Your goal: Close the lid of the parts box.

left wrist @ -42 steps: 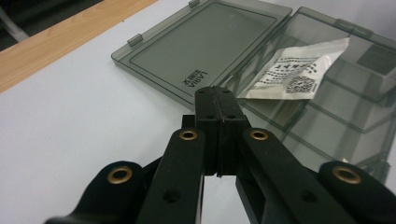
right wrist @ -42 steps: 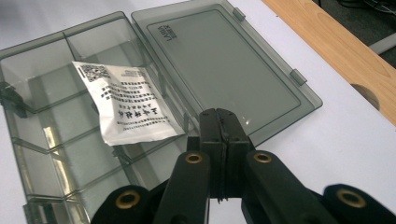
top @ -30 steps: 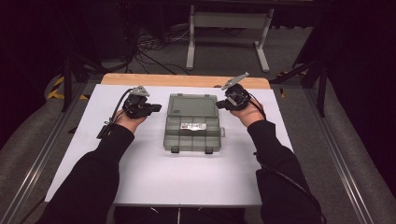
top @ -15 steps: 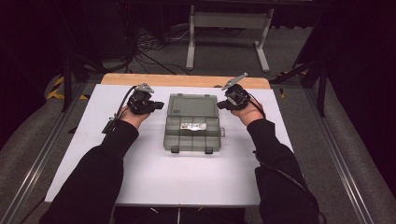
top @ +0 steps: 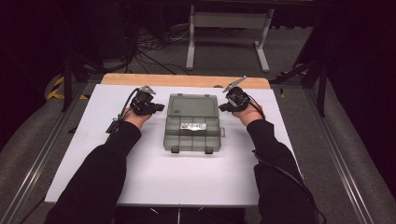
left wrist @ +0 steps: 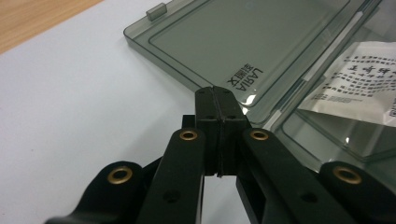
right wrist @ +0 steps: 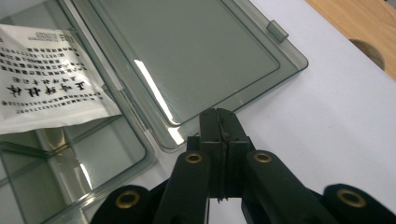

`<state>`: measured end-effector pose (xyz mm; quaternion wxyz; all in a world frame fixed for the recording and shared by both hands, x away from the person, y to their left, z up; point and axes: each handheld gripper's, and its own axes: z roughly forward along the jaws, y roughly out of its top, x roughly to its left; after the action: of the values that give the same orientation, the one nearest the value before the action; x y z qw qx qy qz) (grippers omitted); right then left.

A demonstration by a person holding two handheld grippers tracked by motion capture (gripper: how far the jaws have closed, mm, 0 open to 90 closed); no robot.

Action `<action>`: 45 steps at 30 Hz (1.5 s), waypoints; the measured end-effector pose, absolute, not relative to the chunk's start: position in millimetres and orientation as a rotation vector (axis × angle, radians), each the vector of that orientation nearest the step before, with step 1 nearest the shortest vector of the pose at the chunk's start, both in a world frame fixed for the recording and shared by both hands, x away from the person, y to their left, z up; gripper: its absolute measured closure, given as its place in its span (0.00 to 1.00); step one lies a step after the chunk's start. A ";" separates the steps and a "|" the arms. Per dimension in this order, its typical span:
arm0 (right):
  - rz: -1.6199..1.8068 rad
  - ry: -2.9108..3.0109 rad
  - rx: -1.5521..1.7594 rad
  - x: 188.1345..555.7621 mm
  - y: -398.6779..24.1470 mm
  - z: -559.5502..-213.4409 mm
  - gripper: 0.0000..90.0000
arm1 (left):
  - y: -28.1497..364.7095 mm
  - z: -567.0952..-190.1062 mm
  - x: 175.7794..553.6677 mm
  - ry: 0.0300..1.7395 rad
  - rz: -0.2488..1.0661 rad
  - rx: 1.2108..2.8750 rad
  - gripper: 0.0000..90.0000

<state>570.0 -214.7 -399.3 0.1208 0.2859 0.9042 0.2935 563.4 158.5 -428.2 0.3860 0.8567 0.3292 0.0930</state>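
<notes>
Grey compartment box (top: 192, 122) lies open mid-tabletop (top: 154, 177), lid flat on the far side (printed paper packet (top: 193, 125) in the tray). Left gripper (top: 156, 108) at the lid's left edge, right gripper (top: 222, 106) at its right edge, both clamped together, holding nothing.

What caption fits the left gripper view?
Shut left gripper poised at the edge of the open organizer box's flat lid.

A smoky grey translucent box (top: 192, 122) holding a white leaflet (top: 193, 125) printed in black characters lies on a white sheet (top: 187, 182) over a tan wooden tabletop (top: 187, 80) edging it at 12 o'clock, flanked by black grippers.
</notes>
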 end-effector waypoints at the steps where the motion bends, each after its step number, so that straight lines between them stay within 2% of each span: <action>1: 0.852 2.644 0.836 571.0 -215.0 -400.4 1.00 | 158.6 -429.7 564.4 0.842 0.234 2.181 1.00; 29: 0.801 2.674 0.910 579.7 -218.0 -430.4 1.00 | 150.6 -454.0 573.2 0.874 0.170 2.243 1.00; 45: 0.792 2.680 0.900 581.7 -213.9 -433.0 1.00 | 148.3 -455.7 573.9 0.868 0.161 2.228 1.00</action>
<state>581.7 -213.9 -433.0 0.1026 0.3050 0.9080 0.2682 573.9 148.3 -455.7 0.3642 0.8659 0.3372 0.0626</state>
